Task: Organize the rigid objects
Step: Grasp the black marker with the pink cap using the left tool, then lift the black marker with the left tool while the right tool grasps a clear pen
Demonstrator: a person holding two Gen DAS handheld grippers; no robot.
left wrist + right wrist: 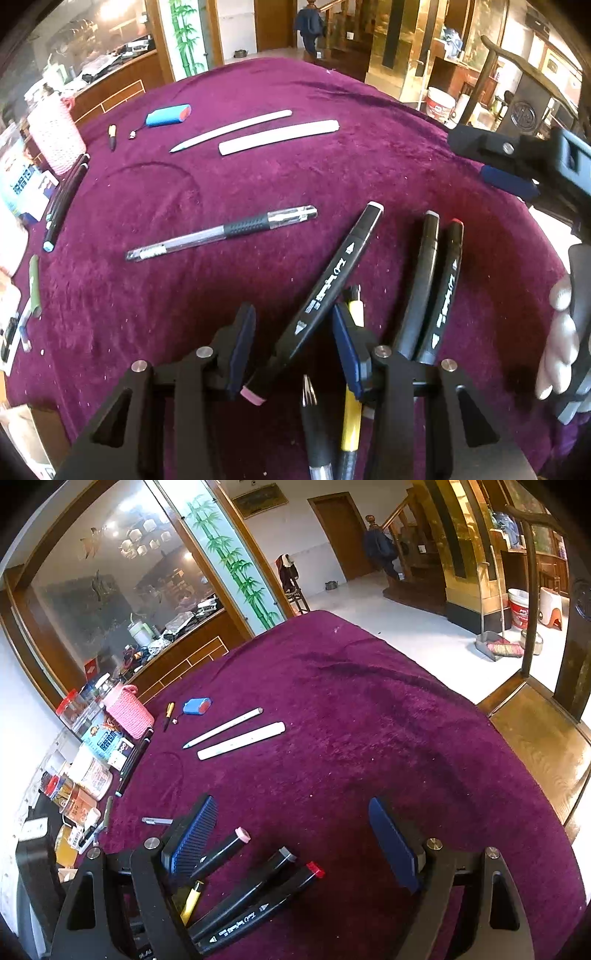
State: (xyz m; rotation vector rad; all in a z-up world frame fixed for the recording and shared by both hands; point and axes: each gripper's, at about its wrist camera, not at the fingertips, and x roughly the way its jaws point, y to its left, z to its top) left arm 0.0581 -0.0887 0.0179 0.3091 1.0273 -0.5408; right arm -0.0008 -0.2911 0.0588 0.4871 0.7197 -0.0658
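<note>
Pens and markers lie on a purple velvet table [332, 173]. My left gripper [295, 339] is open; a black marker with a pink end [325, 288] lies slanted between its fingers, not clamped. Two more black markers [432, 288] lie side by side to its right. A clear gel pen [221, 233] lies ahead. Below the left gripper are a yellow pen [351, 417] and another pen [314, 435]. My right gripper [291, 842] is open and empty above the table, with the pink-ended marker [221, 853] and the two other markers [255, 897] at its left finger. It shows at the right edge in the left wrist view [509, 162].
Far back lie two white sticks [277, 136] [240, 740], a blue battery pack [168, 115] [197, 706] and a small yellow-black pen [112, 136]. A pink basket [127, 710], jars and boxes crowd the left edge. A wooden chair [535, 731] stands at the right.
</note>
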